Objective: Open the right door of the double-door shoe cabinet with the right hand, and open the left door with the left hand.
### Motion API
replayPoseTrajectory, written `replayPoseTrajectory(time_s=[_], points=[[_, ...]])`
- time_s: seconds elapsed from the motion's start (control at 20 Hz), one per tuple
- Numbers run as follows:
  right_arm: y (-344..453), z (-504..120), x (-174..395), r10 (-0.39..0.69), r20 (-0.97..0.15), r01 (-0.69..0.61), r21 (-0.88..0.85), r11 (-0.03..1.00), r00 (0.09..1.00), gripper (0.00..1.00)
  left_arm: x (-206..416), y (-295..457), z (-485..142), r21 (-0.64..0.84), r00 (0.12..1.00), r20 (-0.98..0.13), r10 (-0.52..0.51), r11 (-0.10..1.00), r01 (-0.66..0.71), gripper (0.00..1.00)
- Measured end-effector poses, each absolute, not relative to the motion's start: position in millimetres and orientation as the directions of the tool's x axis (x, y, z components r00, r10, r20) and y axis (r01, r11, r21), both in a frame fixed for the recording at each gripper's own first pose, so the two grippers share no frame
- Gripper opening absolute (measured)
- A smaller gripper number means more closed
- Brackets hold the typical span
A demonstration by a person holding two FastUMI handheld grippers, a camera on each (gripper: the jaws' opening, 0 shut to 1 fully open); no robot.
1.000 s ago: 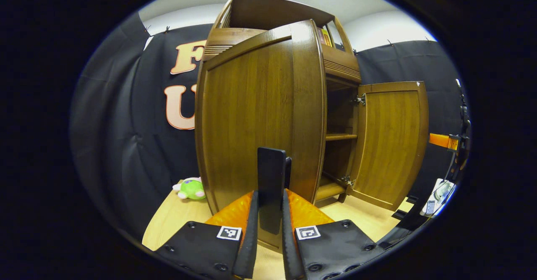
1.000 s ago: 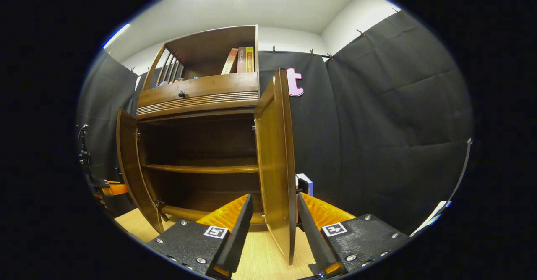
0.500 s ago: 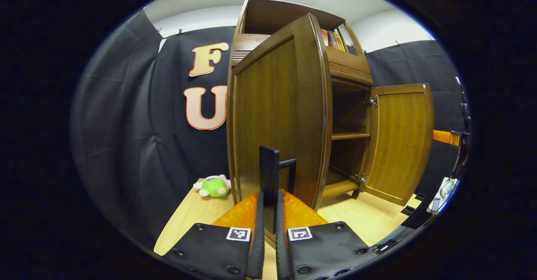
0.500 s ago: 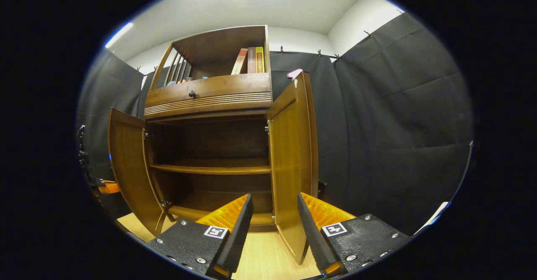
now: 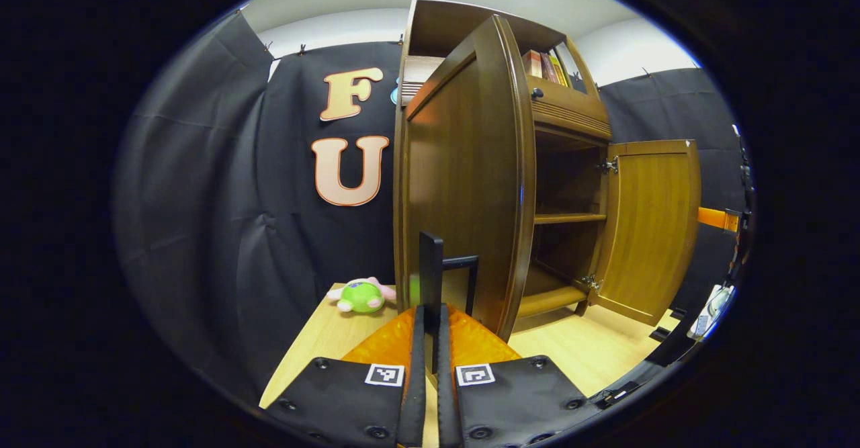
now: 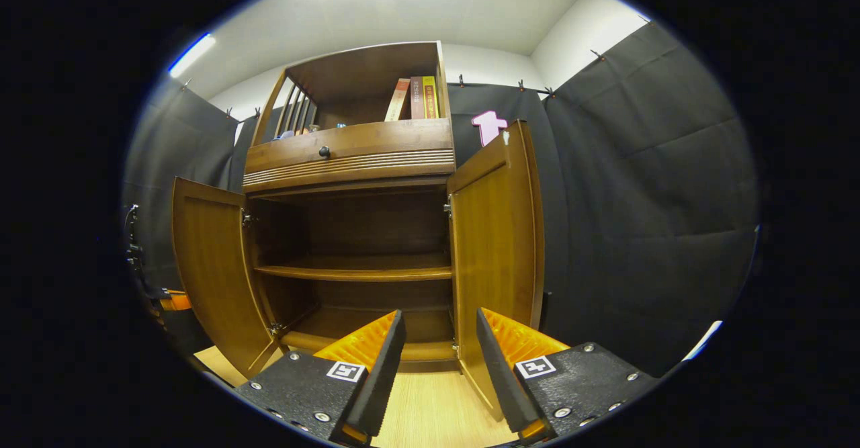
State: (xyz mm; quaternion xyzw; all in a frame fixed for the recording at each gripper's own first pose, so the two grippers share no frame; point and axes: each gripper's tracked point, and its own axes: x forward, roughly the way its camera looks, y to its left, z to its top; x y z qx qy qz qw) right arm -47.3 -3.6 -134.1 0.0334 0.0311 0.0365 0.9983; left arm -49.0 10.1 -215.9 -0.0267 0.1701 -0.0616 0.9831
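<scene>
left gripper view: green plush toy on the light wood floor left of the shoe cabinet. left gripper clamped on the dark handle of the left door, door swung out nearly edge-on. right door open, well to the right. right gripper view: left door at left, both shelves bare, books up top. right gripper has fingers apart, holding nothing, just in front of the open right door.
</scene>
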Motion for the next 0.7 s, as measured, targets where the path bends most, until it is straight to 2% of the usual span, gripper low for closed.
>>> replayPoseTrajectory(time_s=[0.05, 0.1, 0.15, 0.4, 0.45, 0.5, 0.7], points=[[0.4, -134.9, -48.3, 0.08, -0.061, -0.075, 0.069, 0.995, 0.995, 0.78, -48.8, 13.8, -217.7, -0.074, 0.934, -0.335, -0.126, 0.991, 0.107, 0.14], [3.4, -135.2, -47.2, 0.084, -0.063, -0.079, 0.07, 0.994, 0.995, 0.67, -49.5, 18.3, -219.1, -0.076, 0.933, -0.339, -0.122, 0.992, 0.101, 0.14], [6.5, -134.7, -46.1, 0.086, -0.064, -0.082, 0.072, 0.994, 0.994, 0.78, -49.1, 23.8, -217.9, -0.079, 0.935, -0.335, -0.115, 0.992, 0.094, 0.14], [18.4, -136.7, -39.0, 0.095, -0.061, -0.09, 0.082, 0.993, 0.994, 0.78, -44.3, 62.2, -222.0, -0.071, 0.945, -0.324, -0.049, 0.997, 0.028, 0.14], [20.4, -137.0, -38.6, 0.097, -0.062, -0.091, 0.084, 0.992, 0.993, 0.78, -43.7, 70.4, -221.5, -0.075, 0.946, -0.323, -0.041, 0.997, 0.017, 0.07], [23.0, -137.5, -38.2, 0.098, -0.063, -0.093, 0.083, 0.992, 0.993, 0.78, -45.3, 73.7, -220.7, -0.09, 0.946, -0.321, -0.047, 0.996, 0.019, 0.09], [35.5, -133.4, -39.7, 0.107, -0.067, -0.101, 0.077, 0.992, 0.992, 0.78, -45.4, 76.3, -222.0, -0.111, 0.946, -0.317, -0.072, 0.993, 0.039, 0.08]])
